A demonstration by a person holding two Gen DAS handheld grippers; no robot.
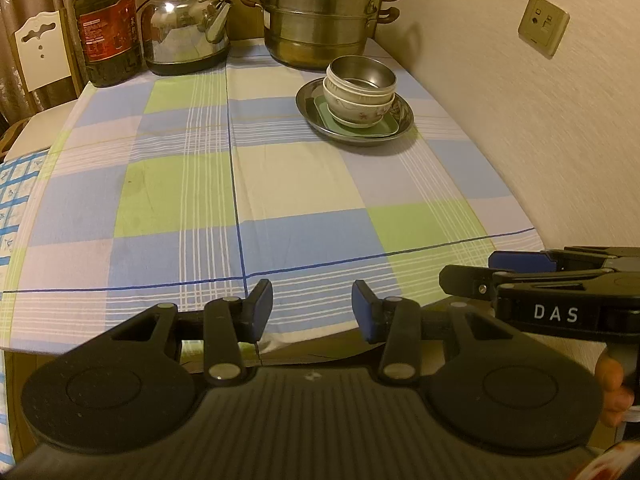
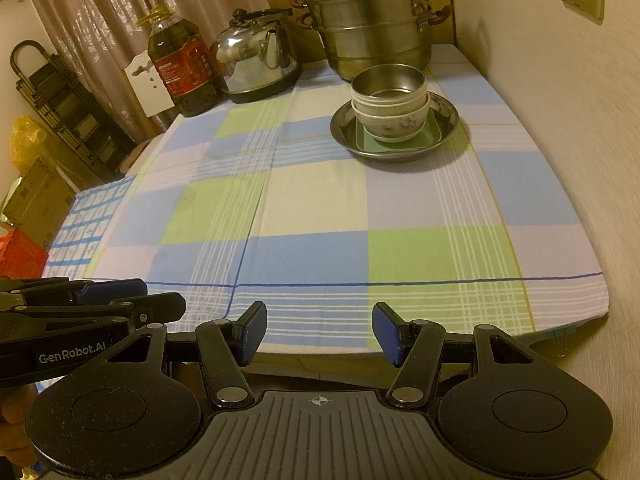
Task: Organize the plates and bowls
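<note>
A stack stands at the far right of the checked tablecloth (image 1: 280, 184) (image 2: 320, 208): a round steel plate (image 1: 404, 118) (image 2: 450, 116), a green square dish (image 1: 386, 130) (image 2: 430, 138) in it, a white flowered bowl (image 1: 358, 110) (image 2: 390, 124) on that, and a steel bowl (image 1: 362, 74) (image 2: 390, 82) nested on top. My left gripper (image 1: 312, 314) (image 2: 132, 294) hovers open over the table's near edge, nothing between its blue pads. Beside it my right gripper (image 2: 319, 332) (image 1: 480, 270) is open too, also with nothing in it. Both are far from the stack.
At the back stand a tiered steel steamer pot (image 1: 320, 16) (image 2: 372, 24), a steel kettle (image 1: 186, 28) (image 2: 256, 56) and an oil bottle (image 1: 106, 28) (image 2: 180, 68). A wall with sockets (image 1: 544, 24) runs along the right. A folded black rack (image 2: 60, 108) stands off the table's left.
</note>
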